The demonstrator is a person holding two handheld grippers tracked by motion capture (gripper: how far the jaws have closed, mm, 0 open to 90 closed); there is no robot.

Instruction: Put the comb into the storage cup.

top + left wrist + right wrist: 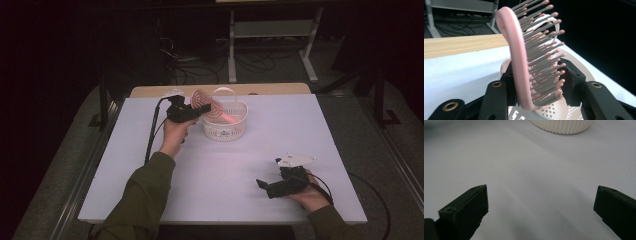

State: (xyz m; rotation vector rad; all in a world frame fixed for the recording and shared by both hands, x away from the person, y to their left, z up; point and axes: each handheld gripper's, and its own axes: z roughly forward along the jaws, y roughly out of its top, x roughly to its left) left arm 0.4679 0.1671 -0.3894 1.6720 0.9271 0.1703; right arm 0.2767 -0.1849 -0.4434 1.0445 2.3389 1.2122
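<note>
Pink hairbrush (522,62) is clamped between the jaws of my left gripper (200,107), head gripped with grey pink-tipped bristles facing one jaw, brush standing roughly upright in the left gripper view. From the high view the brush head sits over the near-left rim of the white perforated basket (226,131), pink handle angling down into it. Basket stands at the far middle of the white table (220,175), its handle up. My right gripper (265,186) rests low on the table near the front right, well apart from the basket, jaws spread wide with nothing between them, pointing toward the basket's ribbed base (561,125).
</note>
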